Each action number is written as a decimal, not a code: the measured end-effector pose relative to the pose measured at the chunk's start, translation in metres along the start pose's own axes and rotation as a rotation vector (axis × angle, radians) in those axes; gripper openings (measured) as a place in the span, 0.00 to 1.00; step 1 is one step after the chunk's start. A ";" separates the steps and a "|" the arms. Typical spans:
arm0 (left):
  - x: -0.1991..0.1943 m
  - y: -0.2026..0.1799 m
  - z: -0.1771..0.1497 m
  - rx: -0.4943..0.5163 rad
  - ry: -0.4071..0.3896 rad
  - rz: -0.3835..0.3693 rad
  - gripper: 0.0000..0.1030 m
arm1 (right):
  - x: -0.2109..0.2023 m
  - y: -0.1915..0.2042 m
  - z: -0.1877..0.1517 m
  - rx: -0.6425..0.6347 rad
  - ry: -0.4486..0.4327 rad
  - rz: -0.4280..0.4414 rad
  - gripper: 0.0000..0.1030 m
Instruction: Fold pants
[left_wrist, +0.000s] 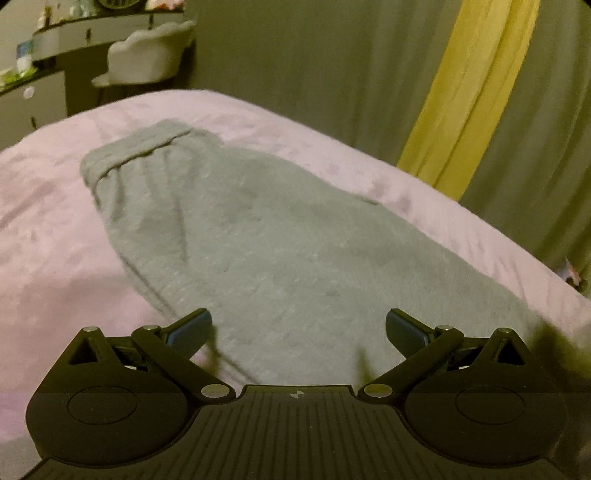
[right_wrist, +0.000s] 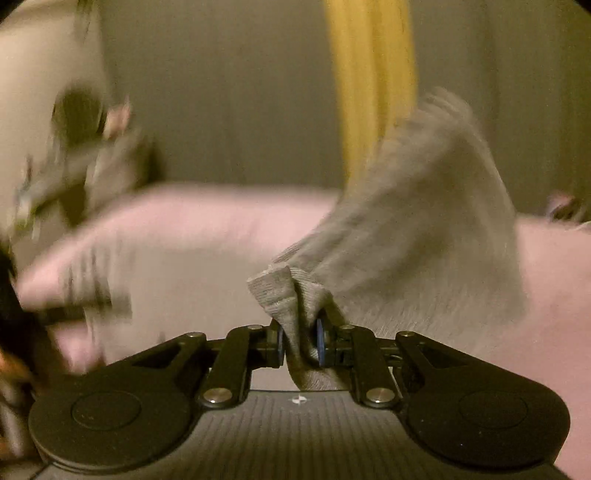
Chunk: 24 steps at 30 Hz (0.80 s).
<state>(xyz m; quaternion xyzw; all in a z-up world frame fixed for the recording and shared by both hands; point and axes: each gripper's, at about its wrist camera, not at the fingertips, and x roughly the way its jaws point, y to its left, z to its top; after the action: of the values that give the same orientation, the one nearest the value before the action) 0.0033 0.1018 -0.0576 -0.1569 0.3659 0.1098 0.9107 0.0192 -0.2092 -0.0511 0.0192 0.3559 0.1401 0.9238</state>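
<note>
Grey knitted pants (left_wrist: 258, 236) lie flat on the pink-covered bed (left_wrist: 48, 229). Left gripper (left_wrist: 298, 332): jaws spread, holding nothing, above the cloth. Right gripper (right_wrist: 300, 341): jaws pinching a bunched pants edge, lifted off the bed.

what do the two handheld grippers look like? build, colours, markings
Both match: the left gripper and right gripper have matte black bodies, a ribbed centre plate with a small white crosshair mark, round black discs on either side, black linkage arms with silver pivot pins, and blue finger pads. No cables or sleeves visible.
</note>
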 end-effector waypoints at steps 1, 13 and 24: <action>0.003 0.004 0.000 -0.022 0.025 -0.010 1.00 | 0.024 0.009 -0.013 -0.022 0.076 -0.007 0.15; -0.006 -0.033 -0.003 0.159 0.002 -0.112 1.00 | 0.013 -0.022 -0.017 0.251 0.137 0.131 0.74; 0.041 -0.143 -0.009 0.278 0.318 -0.402 1.00 | -0.012 -0.104 -0.047 0.404 0.182 -0.290 0.95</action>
<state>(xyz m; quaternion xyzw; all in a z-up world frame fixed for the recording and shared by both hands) 0.0719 -0.0307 -0.0634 -0.1150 0.4772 -0.1500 0.8582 0.0053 -0.3152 -0.0926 0.1395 0.4574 -0.0664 0.8758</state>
